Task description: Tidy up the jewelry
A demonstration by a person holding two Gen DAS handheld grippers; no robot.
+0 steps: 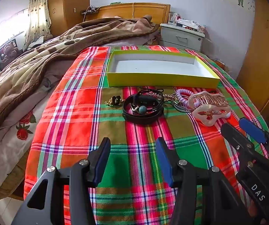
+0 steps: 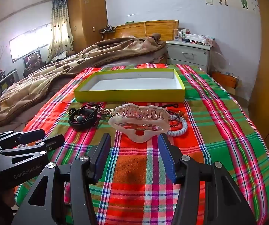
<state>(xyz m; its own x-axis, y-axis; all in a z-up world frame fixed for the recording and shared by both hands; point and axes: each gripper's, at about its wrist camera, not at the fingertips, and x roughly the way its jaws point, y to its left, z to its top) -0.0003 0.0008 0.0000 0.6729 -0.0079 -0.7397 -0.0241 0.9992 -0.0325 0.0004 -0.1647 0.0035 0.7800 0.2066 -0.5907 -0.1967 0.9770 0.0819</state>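
Both claws stand wide with nothing between the pads, hovering over the red-green-orange plaid cloth [image 2: 218, 116] spread on the bed. Landmark: the large translucent pink plastic hair claw clip [image 2: 141, 122]. The right gripper [image 2: 134, 140] sits just short of it on the near side, the clip lying dead ahead between the lines of the two blue-padded fingers [image 2: 167, 155]; its long axis runs left to right, across the direction the gripper points. The left gripper [image 1: 132, 146] is left of the clip and farther from it; its nearest target is the black leather strap bracelet with a teal bead [image 1: 142, 108], left of the clip and straight ahead of that gripper. A lavender coiled spiral hair tie [image 2: 181, 129] lies touching the clip on its right. A gold chain [image 1: 113, 101] lies at the far left of the row. Beyond the clip, the shallow yellow-green cardboard box with white interior [image 2: 128, 95] stands open and holds nothing. Judgement: right hand is nearer the clip; a straight advance should close across its short width, then lift forward into the box.
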